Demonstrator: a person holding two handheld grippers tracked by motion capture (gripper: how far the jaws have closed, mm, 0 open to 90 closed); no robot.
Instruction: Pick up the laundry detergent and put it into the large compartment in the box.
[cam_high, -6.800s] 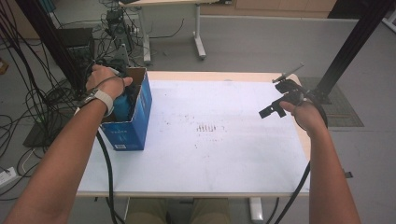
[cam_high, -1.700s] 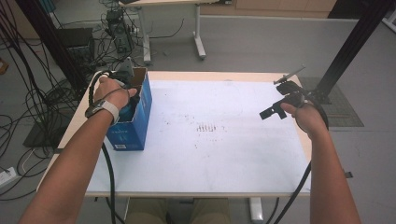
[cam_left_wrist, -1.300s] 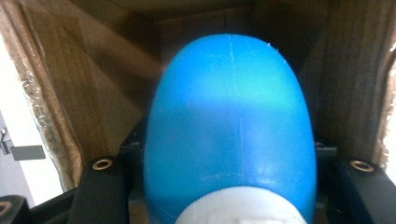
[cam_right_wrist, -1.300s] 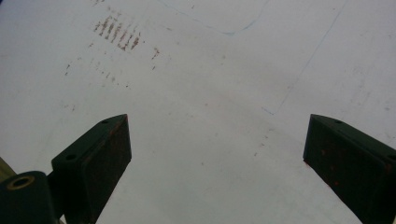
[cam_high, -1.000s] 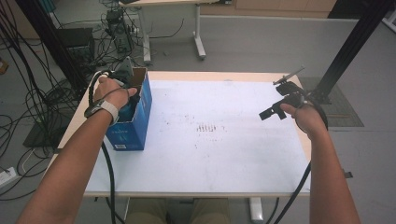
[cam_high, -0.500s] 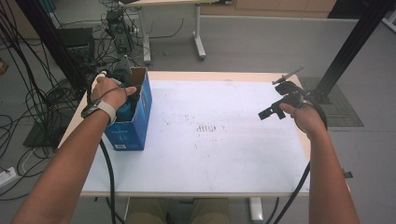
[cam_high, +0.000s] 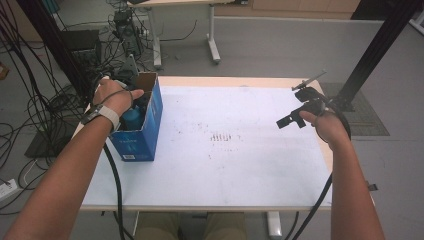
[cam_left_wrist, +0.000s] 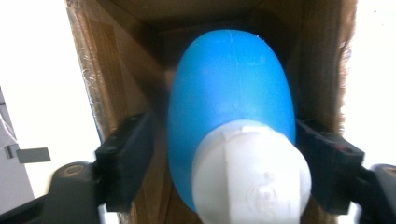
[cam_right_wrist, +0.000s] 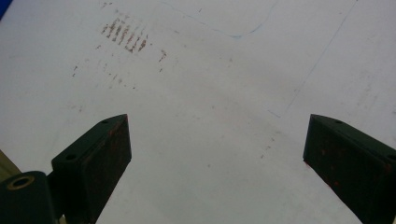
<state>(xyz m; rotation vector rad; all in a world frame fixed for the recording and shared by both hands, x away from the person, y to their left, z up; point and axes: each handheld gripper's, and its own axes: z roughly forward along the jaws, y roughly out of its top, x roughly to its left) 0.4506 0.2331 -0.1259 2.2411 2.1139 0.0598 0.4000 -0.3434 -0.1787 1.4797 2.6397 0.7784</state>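
White tabletop (cam_high: 240, 165), blue cardboard box (cam_high: 142, 135) at left edge. Blue plastic bottle with white cap (cam_left_wrist: 233, 116) upright inside box, long axis along left gripper (cam_left_wrist: 229, 177); jaws just opening, flanking bottle loosely. Right gripper (cam_right_wrist: 215, 149) wide, empty, well apart.

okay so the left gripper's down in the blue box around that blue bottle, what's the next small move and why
Probably lift the left gripper straight up out of the box. Its jaws have just been opening, and a gap shows on the left side between jaw and blue bottle, which stands inside the cardboard walls with its white cap up. That looks like a release. The right gripper hangs open over the table.
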